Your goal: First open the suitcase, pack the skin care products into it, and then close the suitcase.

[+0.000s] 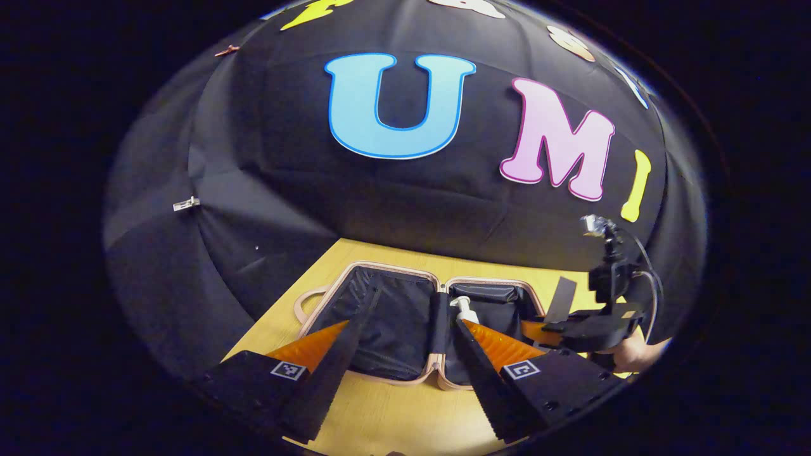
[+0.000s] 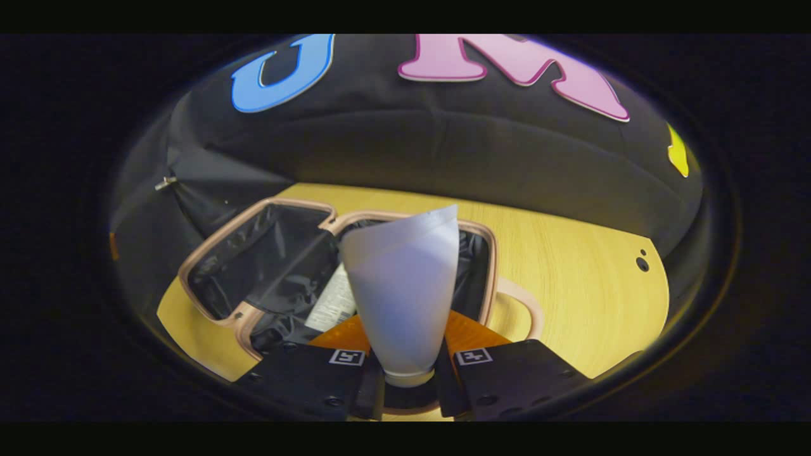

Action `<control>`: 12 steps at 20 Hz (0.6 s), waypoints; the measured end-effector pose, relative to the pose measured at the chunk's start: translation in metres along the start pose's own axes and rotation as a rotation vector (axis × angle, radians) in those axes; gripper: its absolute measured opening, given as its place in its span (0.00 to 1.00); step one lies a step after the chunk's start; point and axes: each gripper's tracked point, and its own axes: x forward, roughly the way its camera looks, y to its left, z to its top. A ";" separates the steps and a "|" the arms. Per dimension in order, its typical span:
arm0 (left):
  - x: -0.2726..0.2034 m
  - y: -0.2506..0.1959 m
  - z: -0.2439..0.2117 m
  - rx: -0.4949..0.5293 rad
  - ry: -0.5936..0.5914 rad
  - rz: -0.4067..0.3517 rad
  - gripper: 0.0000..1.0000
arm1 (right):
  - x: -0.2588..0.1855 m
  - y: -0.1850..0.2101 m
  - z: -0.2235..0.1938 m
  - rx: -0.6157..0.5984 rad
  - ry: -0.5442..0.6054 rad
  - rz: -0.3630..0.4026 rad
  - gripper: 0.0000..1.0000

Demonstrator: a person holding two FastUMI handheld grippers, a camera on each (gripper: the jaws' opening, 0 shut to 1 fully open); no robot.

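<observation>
The suitcase (image 1: 386, 316) lies open flat on the wooden table, pink-rimmed with black lining in both halves. A white pump bottle (image 1: 463, 308) rests in its right half; in the right gripper view the bottle (image 2: 331, 303) lies on the lining. My right gripper (image 2: 405, 339) is shut on a pale squeeze tube (image 2: 405, 285), held cap-down with its flat crimped end up, above the suitcase (image 2: 266, 266). From the left gripper view, the right gripper (image 1: 557, 329) and the hand holding it hover over the case's right edge. My left gripper (image 1: 404, 324) stands open above the case's near rim, holding nothing.
The suitcase's pink handle (image 2: 523, 310) sticks out onto the table (image 2: 589, 285); in the left gripper view a handle (image 1: 307, 304) shows at the case's left. Black cloth wall rises right behind the table. Bare wood lies right of the case.
</observation>
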 end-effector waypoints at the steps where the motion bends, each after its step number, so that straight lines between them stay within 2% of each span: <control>1: -0.006 0.007 -0.002 -0.007 -0.005 -0.002 0.97 | 0.008 0.005 -0.009 0.007 0.033 0.001 0.37; 3: -0.019 0.012 -0.008 -0.028 0.012 -0.017 0.97 | 0.022 0.015 -0.022 0.038 0.095 0.012 0.37; 4: -0.027 0.010 -0.014 -0.053 0.034 -0.030 0.96 | 0.027 0.015 -0.028 0.034 0.122 -0.004 0.43; 6: -0.036 0.009 -0.018 -0.101 0.032 -0.054 0.97 | 0.033 0.015 -0.038 0.022 0.161 -0.034 0.29; 7: -0.039 0.011 -0.022 -0.116 0.037 -0.057 0.97 | 0.037 0.013 -0.037 0.023 0.160 -0.051 0.39; 8: -0.042 0.012 -0.027 -0.122 0.044 -0.056 0.96 | 0.039 0.010 -0.036 0.023 0.159 -0.084 0.40; 9: -0.043 0.015 -0.032 -0.121 0.056 -0.052 0.96 | 0.040 0.007 -0.032 0.029 0.156 -0.107 0.49; 10: -0.044 0.017 -0.035 -0.116 0.062 -0.047 0.96 | 0.040 0.007 -0.025 0.028 0.145 -0.112 0.45; 12: -0.043 0.024 -0.039 -0.099 0.064 -0.030 0.96 | 0.036 0.005 -0.011 0.012 0.107 -0.121 0.66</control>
